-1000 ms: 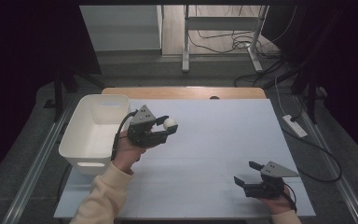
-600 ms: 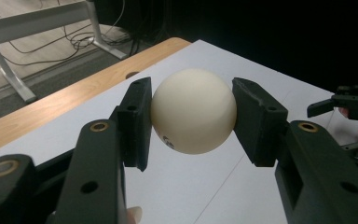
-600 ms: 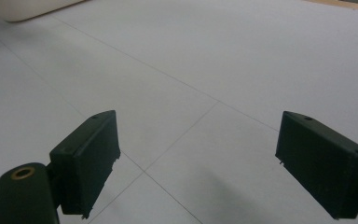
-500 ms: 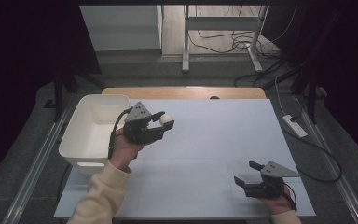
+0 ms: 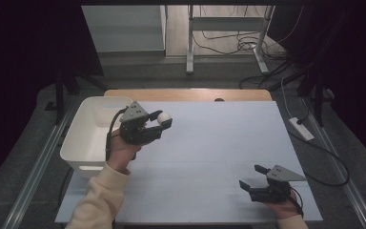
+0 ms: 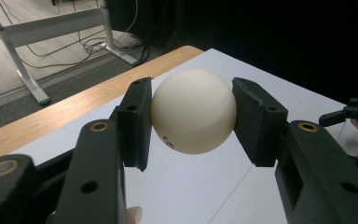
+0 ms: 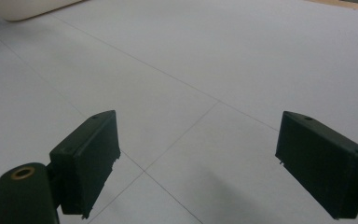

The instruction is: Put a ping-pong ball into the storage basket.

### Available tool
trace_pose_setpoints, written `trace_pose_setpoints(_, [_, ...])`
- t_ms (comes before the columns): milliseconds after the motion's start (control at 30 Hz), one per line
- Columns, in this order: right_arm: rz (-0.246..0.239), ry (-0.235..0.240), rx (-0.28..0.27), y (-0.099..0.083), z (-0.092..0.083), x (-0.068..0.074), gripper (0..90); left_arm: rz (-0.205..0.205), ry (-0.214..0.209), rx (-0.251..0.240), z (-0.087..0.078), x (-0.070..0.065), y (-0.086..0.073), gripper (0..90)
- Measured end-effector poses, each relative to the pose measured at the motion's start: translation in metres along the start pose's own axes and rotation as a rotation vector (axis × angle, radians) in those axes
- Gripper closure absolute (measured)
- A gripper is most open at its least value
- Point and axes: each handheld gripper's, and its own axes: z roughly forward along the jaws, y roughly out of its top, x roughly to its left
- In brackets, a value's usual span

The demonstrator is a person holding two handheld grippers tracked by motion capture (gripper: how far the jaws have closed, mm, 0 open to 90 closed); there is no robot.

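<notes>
Gripping a cream-white ball (image 6: 193,111) between its two black jaws, the left gripper (image 5: 159,123) hangs above the pale blue table (image 5: 219,143), just right of the white plastic bin (image 5: 83,138); both pads press the ball's sides, and the ball is clear of the tabletop. Down at the table's near right corner, the right gripper (image 5: 252,177) rests low with its jaws spread wide, nothing between them.

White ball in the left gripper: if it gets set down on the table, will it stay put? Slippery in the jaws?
Probably rolls: the white ball is a smooth sphere and the table looks flat and bare. Likely rigid: no visible dent where the left gripper clamps it. Possibly slippery: the surface looks glossy and only two narrow side contacts hold it. The white bin would contain it better.
</notes>
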Motion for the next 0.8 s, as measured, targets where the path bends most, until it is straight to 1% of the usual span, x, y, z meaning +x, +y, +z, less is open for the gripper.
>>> trace_pose_setpoints(567, [-0.001, -0.001, 0.001, 0.000, 0.000, 0.000, 13.1, -0.027, 0.046, -0.015, -0.011, 0.013, -0.001, 50.6])
trace_pose_setpoints(800, [-0.001, 0.000, 0.002, 0.000, 0.000, 0.000, 13.1, -0.045, 0.078, -0.022, -0.015, 0.021, -0.003, 50.6])
